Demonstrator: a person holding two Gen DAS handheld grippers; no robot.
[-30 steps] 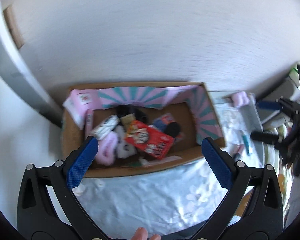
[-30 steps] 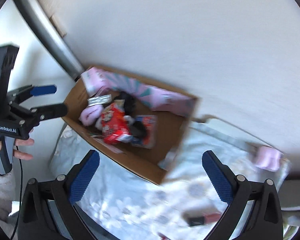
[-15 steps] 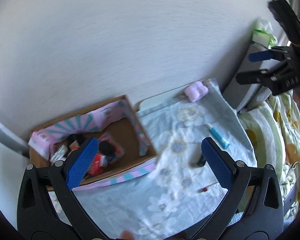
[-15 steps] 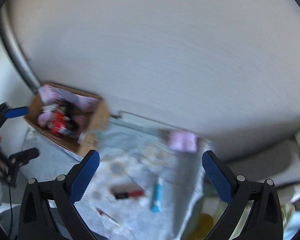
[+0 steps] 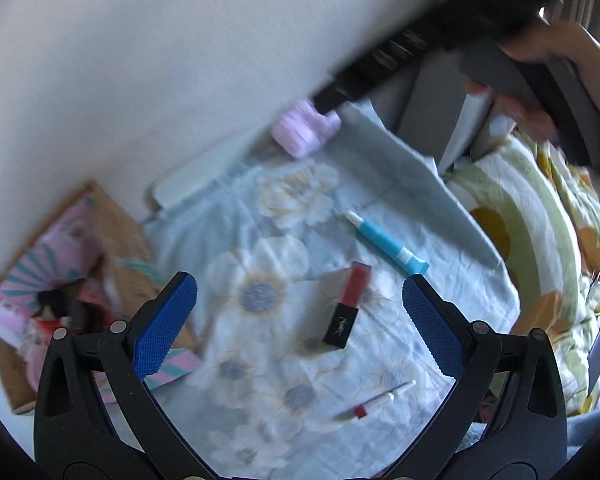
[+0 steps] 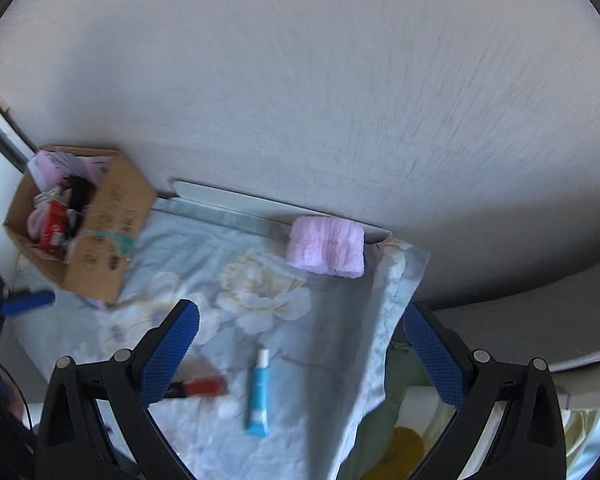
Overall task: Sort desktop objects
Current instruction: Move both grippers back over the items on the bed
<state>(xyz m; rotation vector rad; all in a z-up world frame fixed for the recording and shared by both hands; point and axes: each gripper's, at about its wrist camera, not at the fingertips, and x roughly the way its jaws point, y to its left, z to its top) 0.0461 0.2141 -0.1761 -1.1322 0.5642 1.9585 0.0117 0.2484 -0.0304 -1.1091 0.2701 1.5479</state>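
Observation:
My left gripper (image 5: pixel 300 320) is open above the flowered cloth (image 5: pixel 276 240), with nothing between its blue pads. A red-and-black lipstick (image 5: pixel 346 306) lies between its fingers, a blue tube (image 5: pixel 384 244) just beyond, and a thin red-tipped stick (image 5: pixel 374 400) nearer. A cardboard box (image 5: pixel 120 248) full of sorted items sits at the left. My right gripper (image 6: pixel 300 344) is also open and empty, hanging over the blue tube (image 6: pixel 260 392), with the lipstick (image 6: pixel 202 386) partly behind its left finger. A pink fluffy towel (image 6: pixel 326 246) lies by the wall, and the box (image 6: pixel 100 232) stands at the far left.
A white wall (image 6: pixel 300 80) closes the back. A green and yellow patterned blanket (image 5: pixel 540 240) lies past the cloth's right edge. A person's hand (image 5: pixel 540 80) holds the right gripper's handle at the upper right of the left wrist view. A white ledge (image 6: pixel 236 204) runs along the wall.
Both grippers have swung right, away from the box and over the cloth with the loose items. The right gripper has come closer to the pink towel. Both stayed open.

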